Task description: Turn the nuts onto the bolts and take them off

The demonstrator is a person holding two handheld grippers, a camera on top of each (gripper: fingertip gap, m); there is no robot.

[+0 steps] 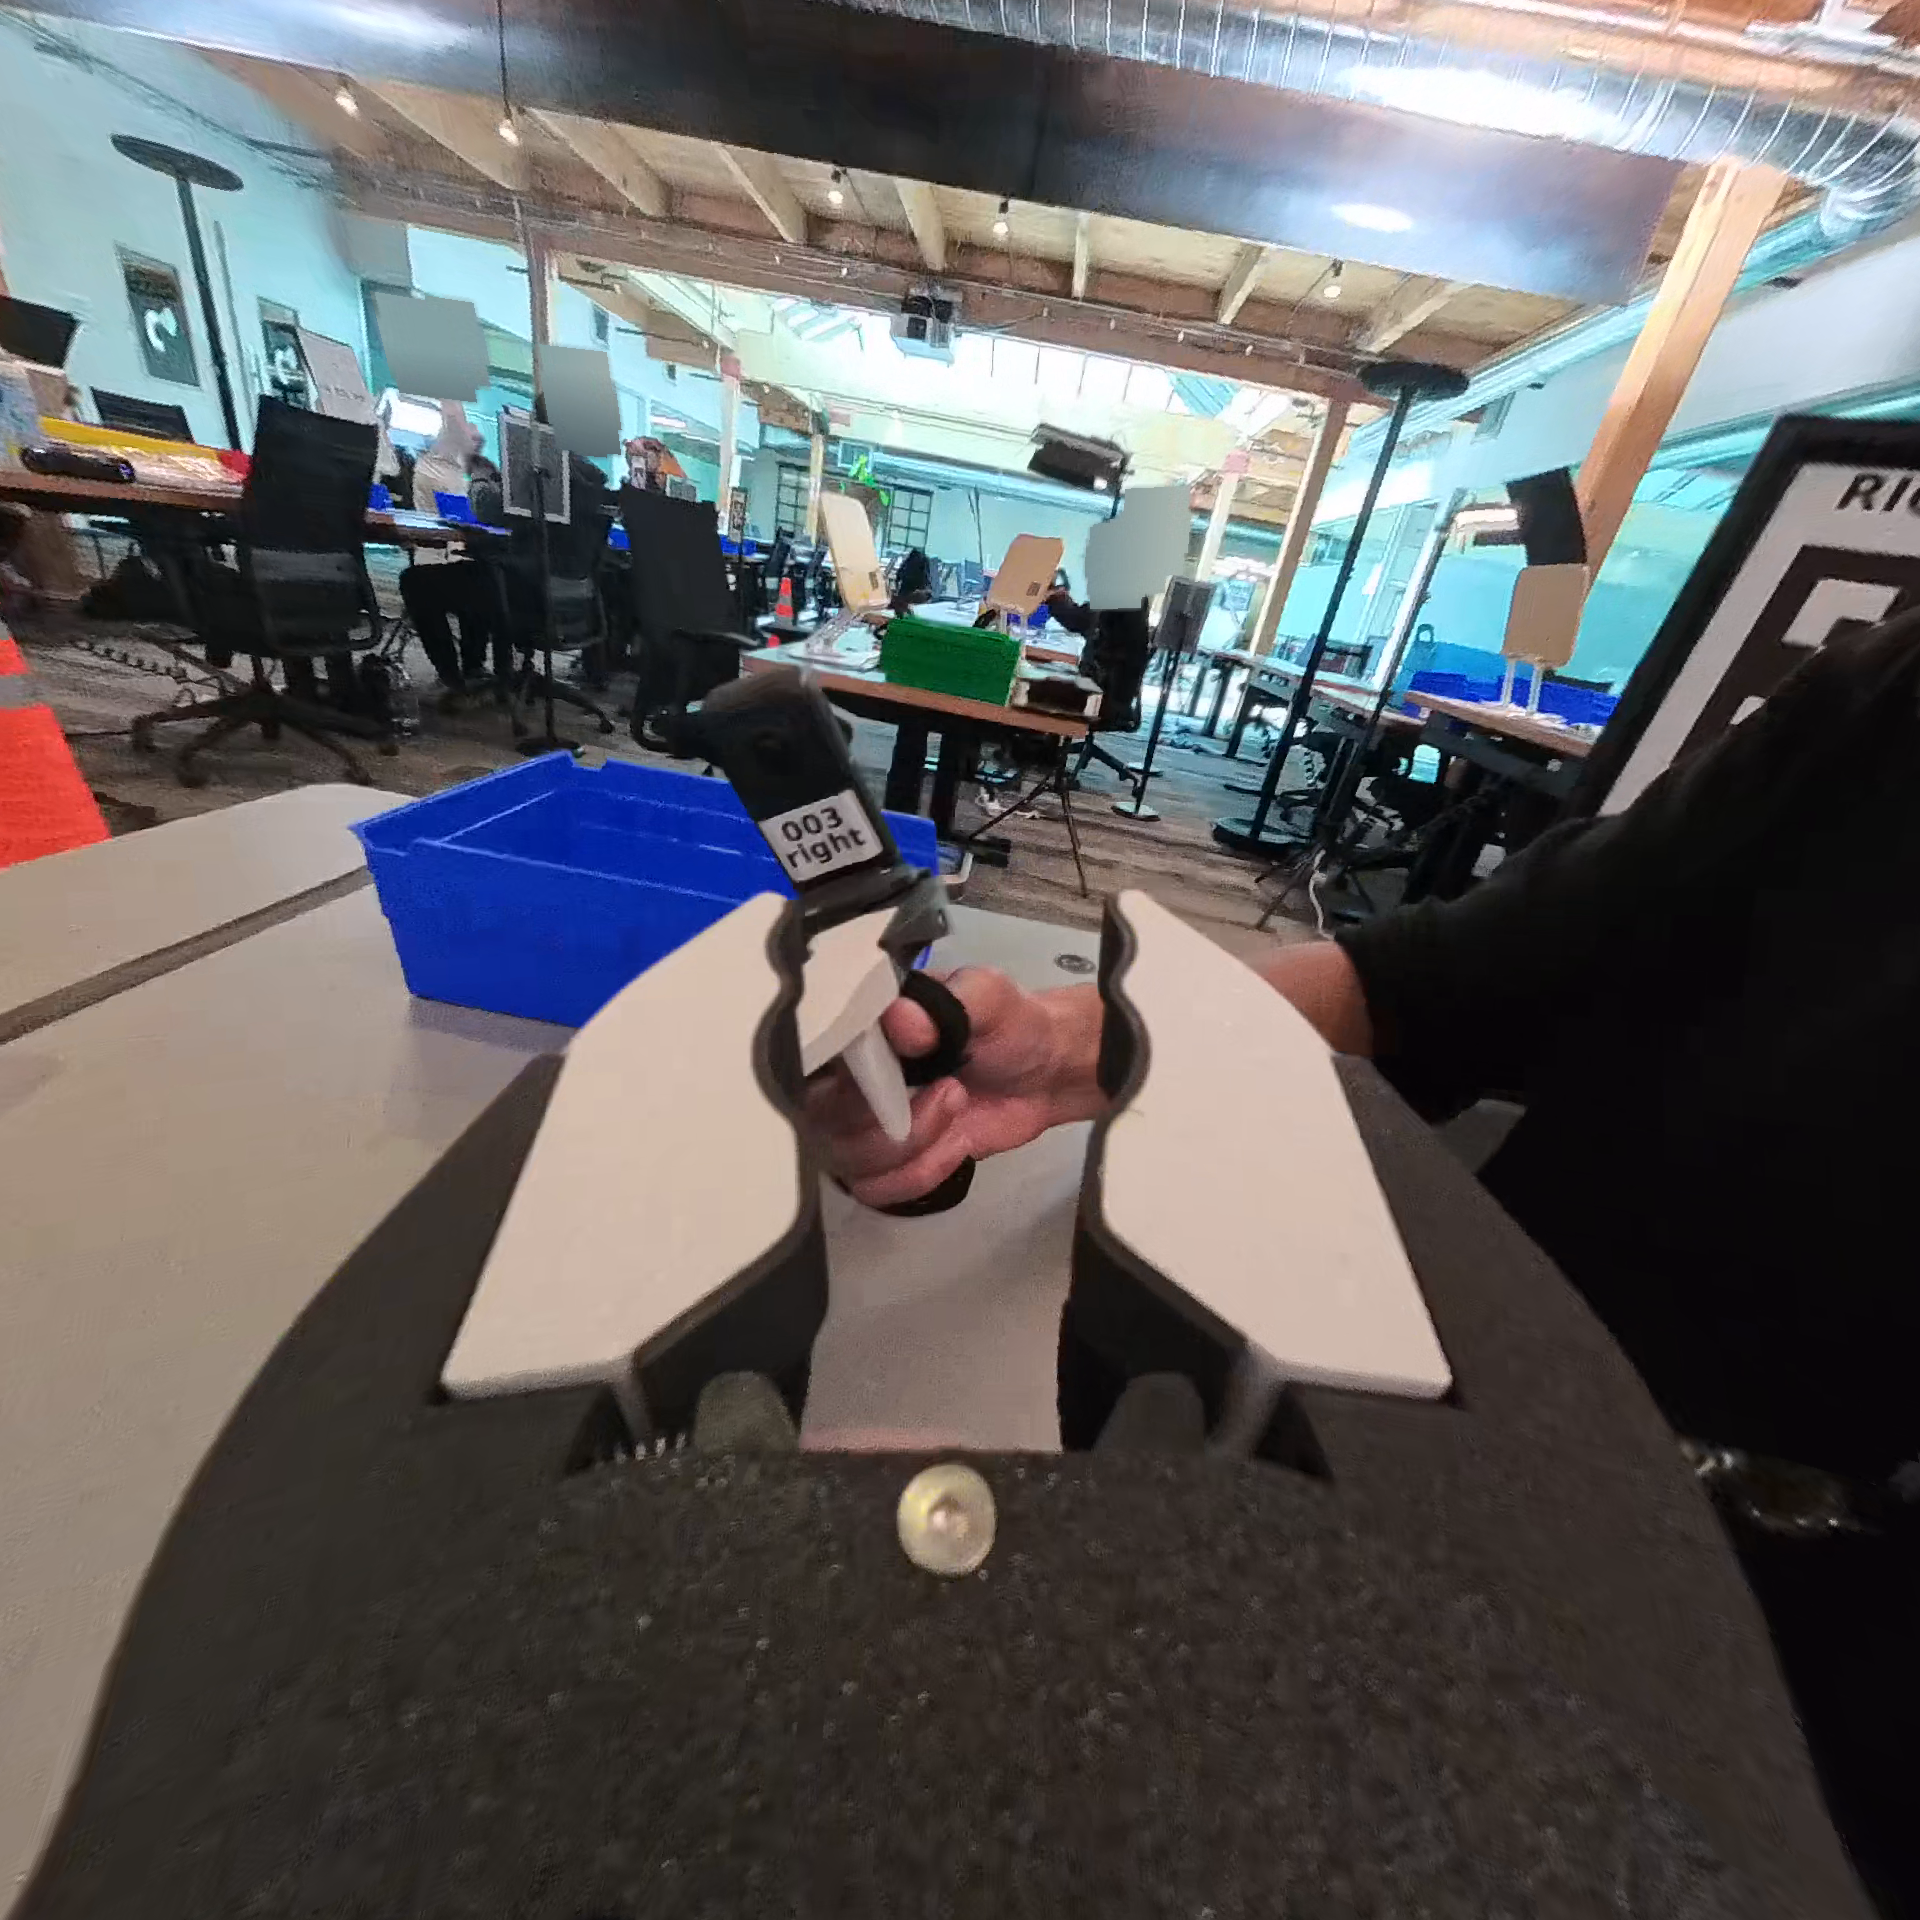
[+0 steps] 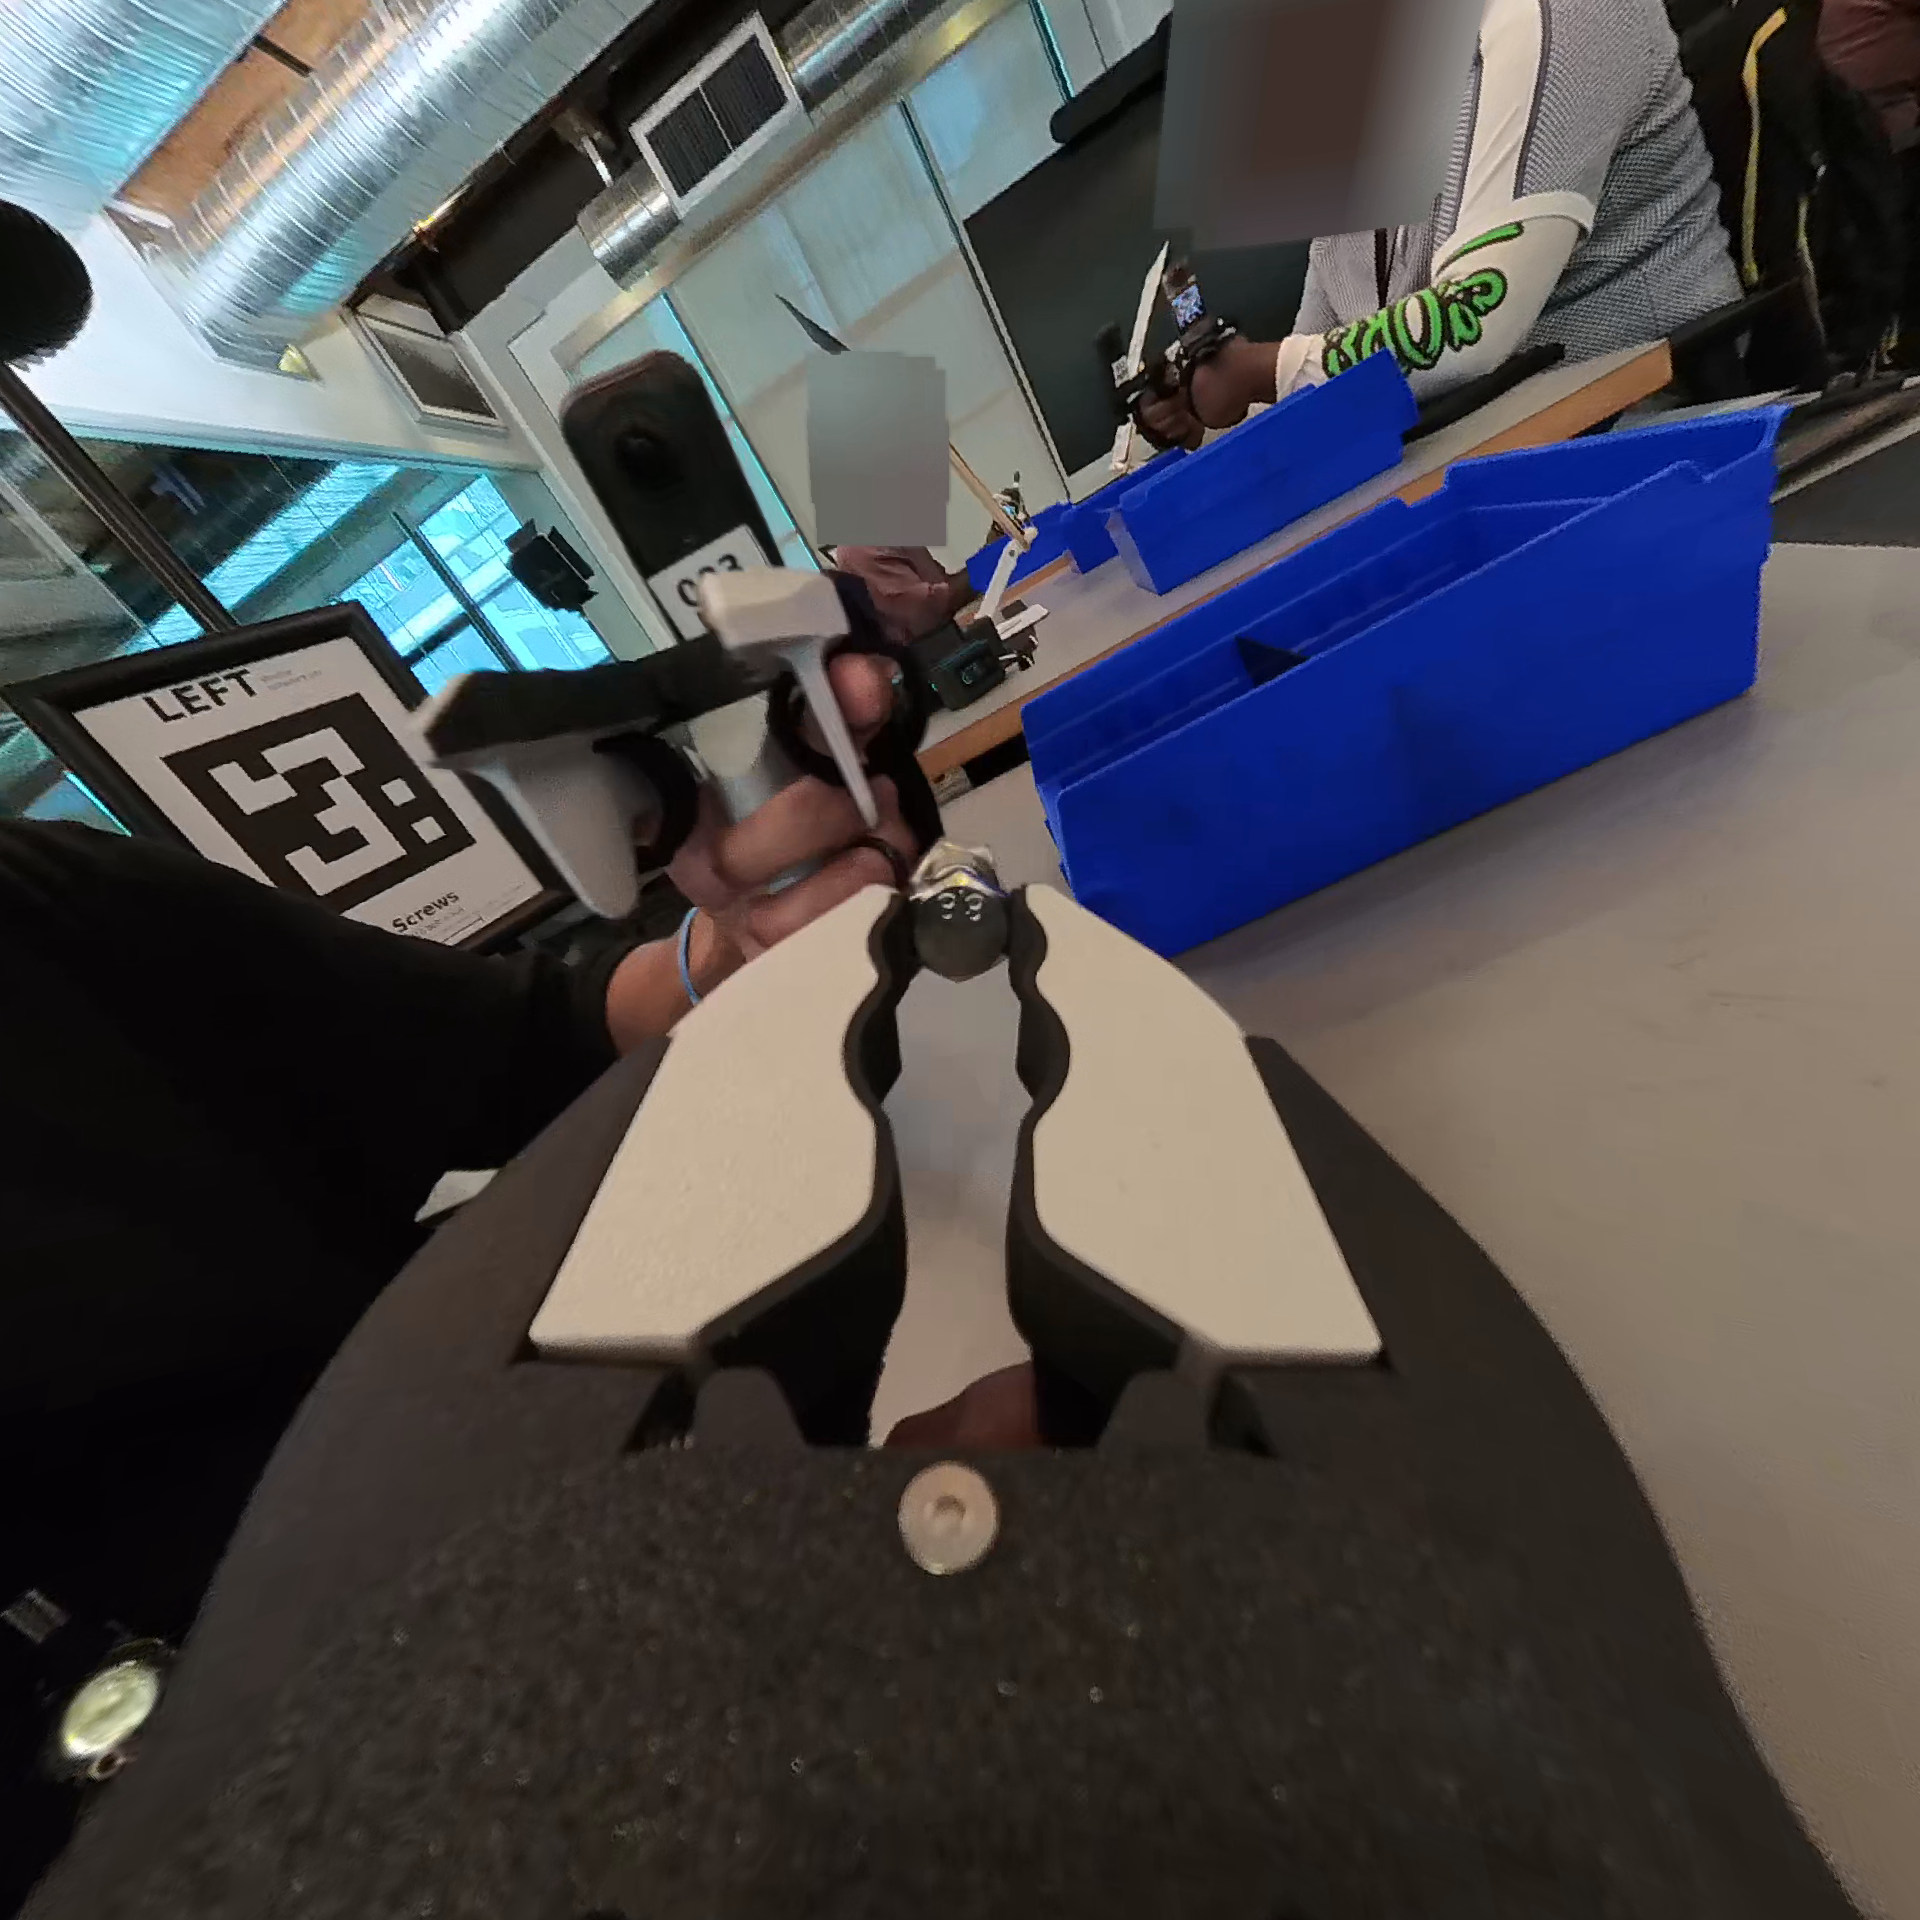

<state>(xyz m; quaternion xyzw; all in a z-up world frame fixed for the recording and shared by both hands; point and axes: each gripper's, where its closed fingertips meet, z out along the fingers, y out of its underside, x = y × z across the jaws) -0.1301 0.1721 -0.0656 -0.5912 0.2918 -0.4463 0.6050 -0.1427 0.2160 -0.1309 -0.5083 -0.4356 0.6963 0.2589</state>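
Your right gripper [image 2: 958, 925] has its jaws clamped on 1 bolt [image 2: 956, 928], head toward the camera, with 1 nut [image 2: 951, 862] just beyond the tips. Your left gripper [image 1: 940, 997] has its jaws apart, holding nothing; between them shows your hand [image 1: 977, 1081] gripping the other tool. Beyond and right of the right jaws sits 1 blue bin [image 2: 1455, 665] on the grey table [image 2: 1558, 1039]; what it holds I cannot tell. Farther back stand 2 more blue bins [image 2: 1262, 488].
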